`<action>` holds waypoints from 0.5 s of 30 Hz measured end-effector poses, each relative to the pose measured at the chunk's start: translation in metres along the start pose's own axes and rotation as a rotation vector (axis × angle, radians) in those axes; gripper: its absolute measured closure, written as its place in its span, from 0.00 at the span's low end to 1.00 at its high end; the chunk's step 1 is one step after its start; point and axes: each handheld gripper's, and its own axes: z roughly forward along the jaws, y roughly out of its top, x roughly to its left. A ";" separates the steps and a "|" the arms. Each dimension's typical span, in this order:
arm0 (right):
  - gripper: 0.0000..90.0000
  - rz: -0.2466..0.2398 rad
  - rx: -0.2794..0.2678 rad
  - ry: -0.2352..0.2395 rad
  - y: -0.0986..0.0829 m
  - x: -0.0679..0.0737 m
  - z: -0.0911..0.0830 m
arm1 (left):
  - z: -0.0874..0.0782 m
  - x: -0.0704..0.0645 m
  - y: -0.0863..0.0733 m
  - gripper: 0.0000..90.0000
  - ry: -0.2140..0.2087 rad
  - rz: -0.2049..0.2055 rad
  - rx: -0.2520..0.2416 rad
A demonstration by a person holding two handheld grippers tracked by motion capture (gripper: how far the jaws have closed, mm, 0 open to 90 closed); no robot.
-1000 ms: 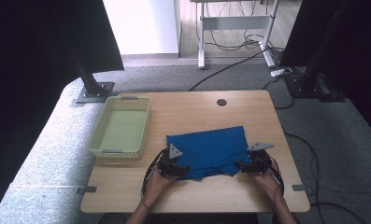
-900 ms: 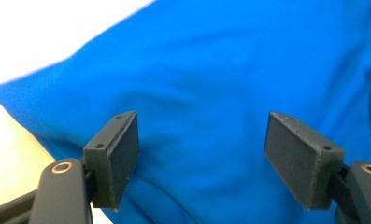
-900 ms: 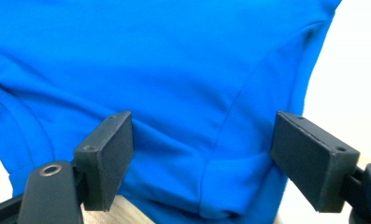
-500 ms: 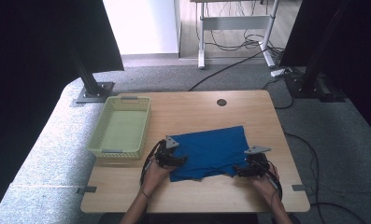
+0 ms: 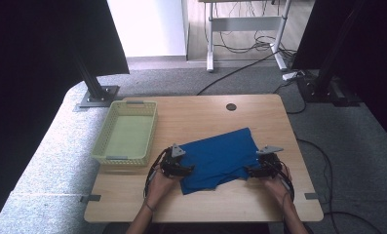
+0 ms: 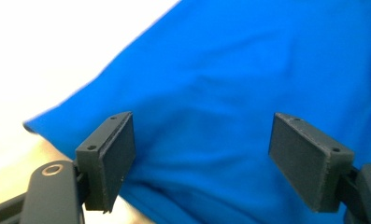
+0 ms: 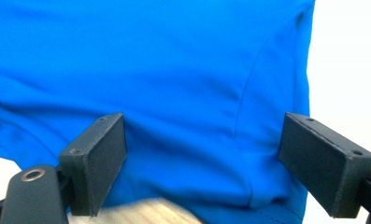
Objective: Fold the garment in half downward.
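Jaws apart on left gripper (image 5: 181, 168) and right gripper (image 5: 255, 170), flanking blue cloth (image 5: 219, 158) lying flat on bench (image 5: 201, 114). Soft, light, limp; likely best pinched at near edge corners.

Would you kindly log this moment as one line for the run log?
left gripper: open, at cloth's left edge | right gripper: open, at right edge | blue cloth: flat on table | basket: empty

Grey carpet floor (image 5: 59, 161), wooden table (image 5: 201, 204), black curtains (image 5: 40, 44) — cables (image 5: 249, 48) under far desk (image 5: 244, 22), bright daylight.
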 end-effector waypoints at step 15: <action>0.14 -0.012 -0.011 0.041 0.001 0.000 0.010 | 0.009 -0.008 -0.012 0.23 0.044 0.008 -0.007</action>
